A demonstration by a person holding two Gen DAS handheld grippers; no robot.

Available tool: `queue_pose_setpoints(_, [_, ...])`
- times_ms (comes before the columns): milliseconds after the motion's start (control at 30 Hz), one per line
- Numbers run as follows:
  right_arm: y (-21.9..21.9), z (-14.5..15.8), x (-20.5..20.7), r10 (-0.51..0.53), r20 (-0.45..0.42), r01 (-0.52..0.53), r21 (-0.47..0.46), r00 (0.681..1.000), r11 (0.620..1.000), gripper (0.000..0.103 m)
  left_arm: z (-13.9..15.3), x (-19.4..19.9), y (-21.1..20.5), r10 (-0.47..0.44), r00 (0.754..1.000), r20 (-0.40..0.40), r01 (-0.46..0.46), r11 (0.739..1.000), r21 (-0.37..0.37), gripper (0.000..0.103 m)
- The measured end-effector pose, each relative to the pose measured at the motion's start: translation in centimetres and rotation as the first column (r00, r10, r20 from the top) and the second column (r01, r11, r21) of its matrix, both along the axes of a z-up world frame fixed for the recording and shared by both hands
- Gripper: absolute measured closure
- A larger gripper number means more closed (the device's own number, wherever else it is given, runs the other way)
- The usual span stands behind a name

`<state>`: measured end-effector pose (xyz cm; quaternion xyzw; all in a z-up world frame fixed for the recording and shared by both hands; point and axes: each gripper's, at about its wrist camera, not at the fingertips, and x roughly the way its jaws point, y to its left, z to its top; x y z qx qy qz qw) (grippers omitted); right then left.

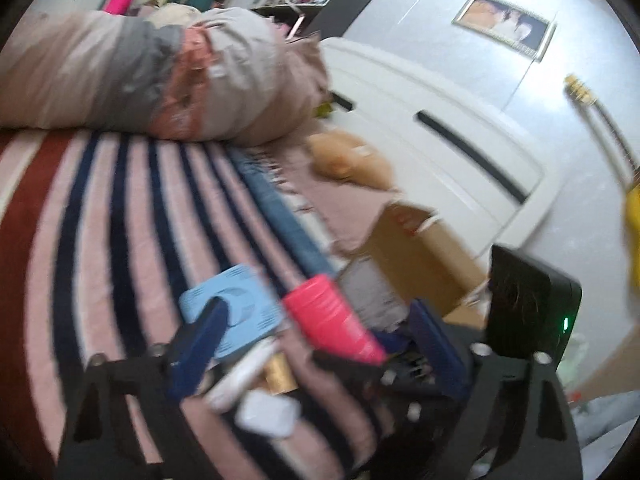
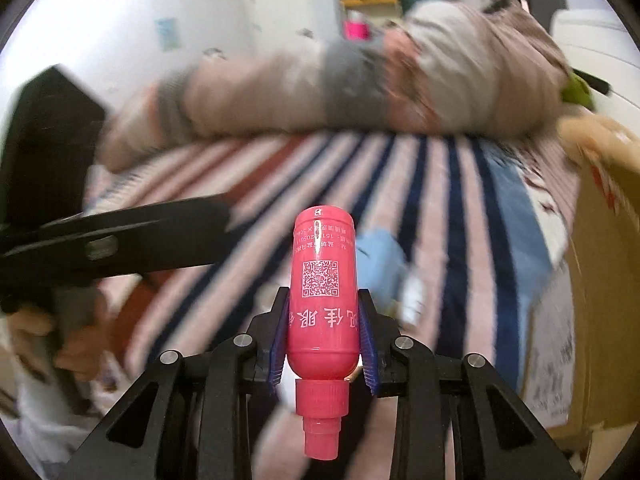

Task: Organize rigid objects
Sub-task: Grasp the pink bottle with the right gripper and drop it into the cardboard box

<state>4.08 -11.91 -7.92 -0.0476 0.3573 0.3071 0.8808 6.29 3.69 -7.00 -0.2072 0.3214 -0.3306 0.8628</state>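
- The right gripper (image 2: 325,342) clenched the pink bottle (image 2: 323,292) at mid-body, base pointing to 12 o'clock and cap toward the camera, probably for carrying to the cardboard box (image 2: 600,280) at 3 o'clock.
- The left gripper (image 1: 316,328) was spread and held nothing.
- Only the left wrist view showed the blue plastic piece (image 1: 234,316) and, blurred, perhaps a white tube (image 1: 244,376) on the striped blanket (image 1: 100,220).

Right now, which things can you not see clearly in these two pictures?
- Left wrist view: the left gripper is open; the white items and gold item below it are motion-blurred, unidentifiable.
- Left wrist view: the cardboard box interior is hidden by its own wall.
- Right wrist view: the pink bottle, held in the right gripper, covers the bed behind; the light blue object is blurred.
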Motion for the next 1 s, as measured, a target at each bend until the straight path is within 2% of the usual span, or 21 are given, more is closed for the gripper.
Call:
queue_pose_setpoints(100, [0.9, 2.1, -0.5, 0.034, 0.068, -0.036, 0.034, 0.997, 0.999, 0.076, 1.5, 0.5, -1.3, -0.033, 0.999, -0.008, 0.033, 0.999, -0.023, 0.037])
queue_pose_setpoints(167, [0.2, 3.6, -0.7, 0.041, 0.109, -0.047, 0.054, 0.993, 0.997, 0.076, 2.6, 0.9, -2.3, -0.054, 0.998, -0.012, 0.054, 0.998, -0.037, 0.057])
queue_pose_setpoints(233, [-0.7, 4.8, -1.2, 0.042, 0.153, -0.052, 0.06, 0.987, 0.997, 0.076, 4.2, 1.0, -3.4, -0.073, 0.997, 0.006, 0.073, 0.996, -0.043, 0.066])
queue_pose_setpoints(333, [-2.7, 6.3, -1.3, 0.028, 0.206, -0.042, 0.067, 0.978, 0.997, 0.076, 6.6, 0.8, -6.2, -0.092, 0.993, 0.077, 0.092, 0.996, 0.003, 0.069])
queue_pose_setpoints(433, [-6.3, 7.8, -1.0, -0.01, 0.22, -0.018, 0.123, 0.975, 0.992, 0.076, 8.9, 1.1, -10.1, -0.117, 0.985, 0.128, 0.109, 0.992, 0.07, 0.071])
queue_pose_setpoints(633, [-14.7, 9.3, -0.9, -0.138, 0.268, 0.087, 0.194, 0.953, 0.977, 0.076, 11.6, 2.8, -18.5, -0.23, 0.96, 0.162, 0.205, 0.966, 0.156, 0.073])
queue_pose_setpoints(700, [-17.4, 9.2, -0.5, -0.177, 0.253, 0.124, 0.215, 0.951, 0.969, 0.076, 11.5, 3.6, -21.8, -0.269, 0.951, 0.151, 0.238, 0.951, 0.196, 0.073])
queue_pose_setpoints(833, [-21.0, 7.5, 0.9, -0.24, 0.171, 0.205, 0.202, 0.956, 0.958, 0.076, 9.4, 4.9, -26.5, -0.31, 0.946, 0.092, 0.275, 0.921, 0.275, 0.074])
queue_pose_setpoints(1000, [-23.6, 4.9, 2.0, -0.271, 0.083, 0.257, 0.153, 0.959, 0.954, 0.076, 6.5, 5.9, -29.1, -0.333, 0.943, 0.007, 0.317, 0.903, 0.29, 0.074])
